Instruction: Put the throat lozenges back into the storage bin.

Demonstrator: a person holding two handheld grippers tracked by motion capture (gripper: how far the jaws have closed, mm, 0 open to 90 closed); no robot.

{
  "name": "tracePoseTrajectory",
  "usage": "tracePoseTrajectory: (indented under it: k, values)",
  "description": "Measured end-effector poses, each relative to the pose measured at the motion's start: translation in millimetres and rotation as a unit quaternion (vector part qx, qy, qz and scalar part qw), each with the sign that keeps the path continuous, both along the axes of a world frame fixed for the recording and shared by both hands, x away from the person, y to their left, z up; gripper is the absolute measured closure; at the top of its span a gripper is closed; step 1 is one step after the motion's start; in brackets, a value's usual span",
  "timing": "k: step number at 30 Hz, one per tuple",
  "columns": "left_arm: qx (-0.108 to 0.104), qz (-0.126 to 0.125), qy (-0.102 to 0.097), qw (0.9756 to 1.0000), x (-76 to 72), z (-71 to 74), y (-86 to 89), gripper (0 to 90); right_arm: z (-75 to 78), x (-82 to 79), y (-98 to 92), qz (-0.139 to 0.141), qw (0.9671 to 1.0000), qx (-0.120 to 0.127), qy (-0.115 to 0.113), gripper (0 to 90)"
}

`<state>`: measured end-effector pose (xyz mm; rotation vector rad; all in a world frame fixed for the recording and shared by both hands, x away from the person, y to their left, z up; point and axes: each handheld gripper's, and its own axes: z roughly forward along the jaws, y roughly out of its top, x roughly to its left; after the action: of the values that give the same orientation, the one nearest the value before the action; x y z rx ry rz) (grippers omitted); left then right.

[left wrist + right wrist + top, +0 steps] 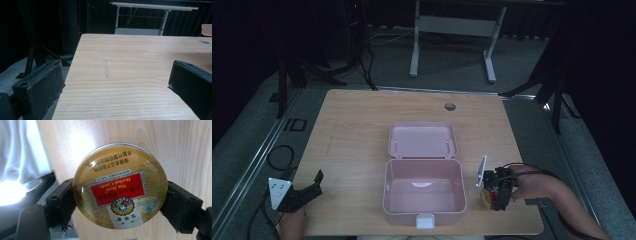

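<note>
Wooden table [362, 130], open pink box [424, 192] centred

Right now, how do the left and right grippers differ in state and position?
The left gripper is open and empty, near the table's left front corner; the right gripper is shut on a round Nin Jiom Herbal Candy tin, right of the open pink box. Both are hand-held with black jaws.

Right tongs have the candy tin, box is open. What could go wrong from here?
1. The right tongs pinch the round tin only by its smooth rim, so it could slip or spin out.
2. The tin sits close to the table edge; a drop may go to the floor.
3. It must clear the box wall, or it could knock the box.
</note>
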<state>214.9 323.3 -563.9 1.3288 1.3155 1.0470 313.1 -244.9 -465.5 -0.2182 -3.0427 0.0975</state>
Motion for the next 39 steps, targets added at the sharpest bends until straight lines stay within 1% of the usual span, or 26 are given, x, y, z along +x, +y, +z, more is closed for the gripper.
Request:
tracePoseTrajectory:
  k: [3, 4, 5, 6, 9, 10, 11, 12, 13, 14, 15, 17, 18, 19, 22, 23, 24, 25, 28, 30, 34, 35, 39]
  values:
    - [-0.001, 0.0, 0.0, 1.0, 0.0, 0.0, 0.1, 0.4, 11.6, -1.3, 2.8, 0.001, 1.0, 0.0, 0.001, 19.8]
    - [-0.001, 0.0, 0.0, 1.0, 0.0, 0.0, 0.1, 0.3, 11.6, -1.3, 2.8, 0.001, 1.0, 0.0, 0.001, 19.8]
    - [-0.001, 0.0, 0.0, 1.0, 0.0, 0.0, 0.1, 0.3, 16.1, -1.6, 3.9, 0.003, 1.0, 0.005, -0.002, 19.8]
    - [0.0, 0.001, 0.0, 1.0, 0.0, 0.0, 0.0, 0.4, 25.5, -2.0, 6.2, 0.004, 0.9999, 0.013, -0.004, 19.8]
    - [-0.001, 0.001, 0.0, 1.0, -0.1, 0.0, 0.2, 0.4, 39.6, -3.6, 10.8, 0.011, 0.9997, 0.018, -0.009, 19.8]
    - [-0.001, 0.001, 0.0, 1.0, -0.1, 0.0, 0.2, 0.4, 39.6, -3.6, 10.8, 0.011, 0.9997, 0.018, -0.009, 19.8]
    - [-0.001, 0.001, 0.0, 1.0, -0.1, 0.0, 0.2, 0.4, 44.4, -4.0, 12.6, 0.014, 0.9996, 0.02, -0.011, 19.8]
    - [-0.001, 0.001, 0.0, 1.0, 0.1, 0.0, 0.1, 0.3, 55.7, -5.1, 16.4, 0.019, 0.9994, 0.024, -0.017, 19.9]
    - [-0.001, 0.001, 0.0, 1.0, 0.1, 0.0, 0.1, 0.3, 55.7, -5.1, 16.4, 0.019, 0.9994, 0.024, -0.017, 19.9]
    - [-0.001, 0.001, 0.0, 1.0, 0.1, 0.0, 0.1, 0.3, 66.1, -6.1, 20.1, 0.02, 0.9992, 0.027, -0.024, 19.9]
    - [-0.001, 0.001, 0.0, 1.0, 0.1, 0.0, 0.0, 0.3, 71.2, -6.5, 22.1, 0.022, 0.999, 0.03, -0.026, 19.9]
    - [-0.002, 0.001, 0.0, 1.0, 0.1, 0.0, 0.1, 0.3, 71.2, -6.5, 22.1, 0.022, 0.999, 0.03, -0.026, 19.9]
    - [-0.002, 0.0, 0.0, 1.0, 0.0, 0.0, 0.3, 0.3, 76.1, -6.8, 24.2, 0.024, 0.9988, 0.032, -0.027, 19.9]
    - [-0.002, 0.0, 0.0, 1.0, 0.0, 0.0, 0.3, 0.3, 84.7, -7.6, 28.7, 0.031, 0.9985, 0.034, -0.029, 19.9]
    - [-0.002, 0.0, 0.0, 1.0, -0.1, 0.0, 0.2, 0.3, 95.9, -9.9, 36.7, 0.041, 0.9981, 0.033, -0.031, 19.9]
    - [-0.002, 0.0, 0.0, 1.0, -0.1, 0.0, 0.2, 0.4, 95.9, -9.9, 36.7, 0.041, 0.9981, 0.033, -0.031, 19.9]
    - [-0.002, 0.0, 0.0, 1.0, -0.1, 0.0, 0.3, 0.4, 99.1, -10.8, 39.7, 0.046, 0.9979, 0.034, -0.029, 19.9]
    - [-0.002, 0.0, 0.0, 1.0, -0.1, 0.0, 0.3, 0.3, 104.7, -13.0, 46.6, 0.056, 0.9973, 0.038, -0.027, 19.9]
    - [-0.003, -0.001, 0.0, 1.0, -0.2, 0.1, 0.4, 0.3, 109.3, -15.5, 59.5, 0.071, 0.9963, 0.041, -0.024, 19.9]
    - [-0.003, -0.001, -0.001, 1.0, -0.4, 0.0, 0.7, 0.3, 109.4, -16.6, 68.9, 0.08, 0.9957, 0.041, -0.023, 19.9]
    - [-0.003, -0.002, 0.0, 1.0, -0.4, 0.0, 0.9, 0.4, 105.8, -17.5, 87.3, 0.102, 0.9939, 0.038, -0.019, 19.9]
    - [-0.003, -0.002, 0.0, 1.0, -0.4, 0.0, 0.9, 0.3, 105.8, -17.5, 87.3, 0.102, 0.9939, 0.038, -0.019, 19.9]
    - [-0.004, -0.002, -0.001, 1.0, -0.5, 0.0, 1.0, 0.4, 100.4, -20.0, 109.2, 0.125, 0.9915, 0.034, -0.013, 19.9]
